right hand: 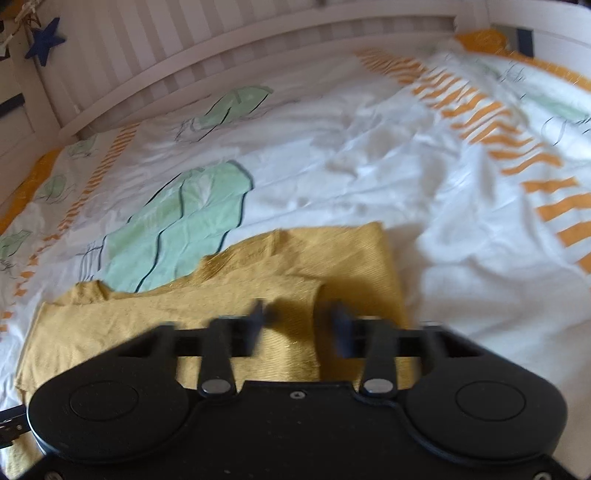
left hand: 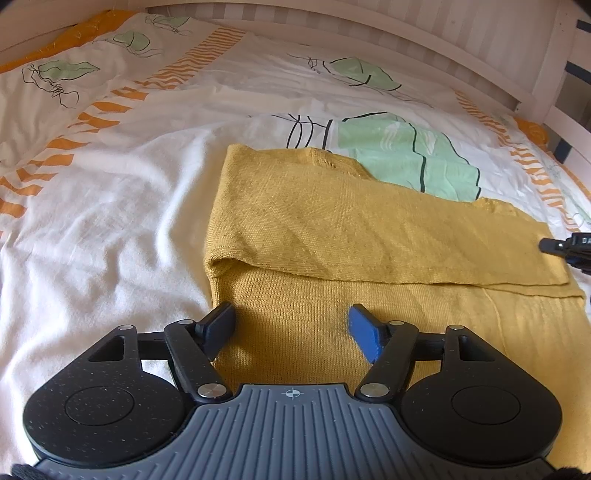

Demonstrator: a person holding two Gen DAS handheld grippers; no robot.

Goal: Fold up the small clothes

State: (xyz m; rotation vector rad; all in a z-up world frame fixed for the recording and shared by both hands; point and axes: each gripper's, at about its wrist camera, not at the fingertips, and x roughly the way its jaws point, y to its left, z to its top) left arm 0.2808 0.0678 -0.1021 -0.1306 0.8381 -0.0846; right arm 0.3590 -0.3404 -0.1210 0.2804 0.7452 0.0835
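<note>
A mustard-yellow knit garment [left hand: 332,236] lies flat on the bed, with one part folded across its upper half. My left gripper [left hand: 291,325] hovers open over the garment's near left part, nothing between its fingers. In the right wrist view the same garment [right hand: 295,266] lies below my right gripper [right hand: 299,325], which is blurred and open above the cloth, holding nothing. The tip of the right gripper [left hand: 565,245] shows at the right edge of the left wrist view, beside the garment's far end.
The bed cover [left hand: 110,192] is white and rumpled, with orange stripes and green leaf prints. A white slatted bed rail [left hand: 369,33] runs along the far side. A blue star [right hand: 46,38] hangs at the far left corner.
</note>
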